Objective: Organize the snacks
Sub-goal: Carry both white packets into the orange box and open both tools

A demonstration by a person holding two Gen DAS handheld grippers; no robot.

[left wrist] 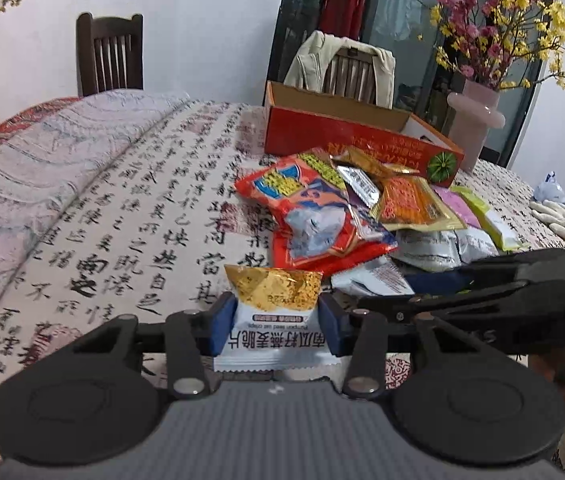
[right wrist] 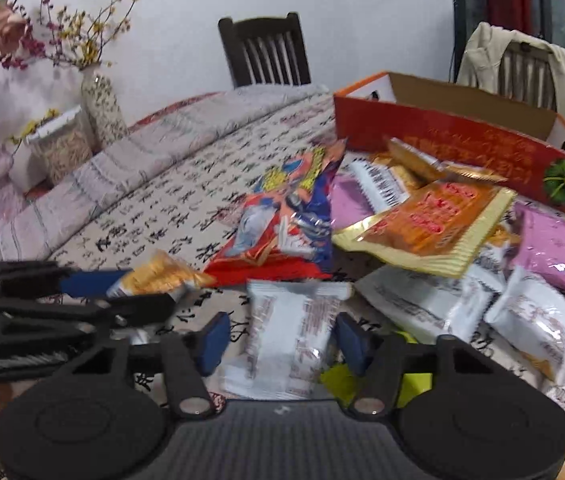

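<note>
The left hand-held gripper (left wrist: 278,322) grips one small gold-and-white packet (left wrist: 276,312), its blue pads pressed against both sides of it. The packet sits low over the surface (left wrist: 130,200), just near of the snack pile (left wrist: 366,216).

The right hand-held gripper (right wrist: 282,338) has one white packet (right wrist: 290,336) between its pads; the right pad touches the packet, while a thin gap shows at the left pad, so a firm grip cannot be told.

Behind the pile stands one open red box (right wrist: 454,136), at the far right. The pile holds one large red bag (right wrist: 282,224), one orange-gold pouch (right wrist: 430,220), one pink packet (right wrist: 550,244) and several white ones. Two chairs (right wrist: 264,52) stand beyond the surface, one draped with a pale jacket (right wrist: 482,54).
</note>
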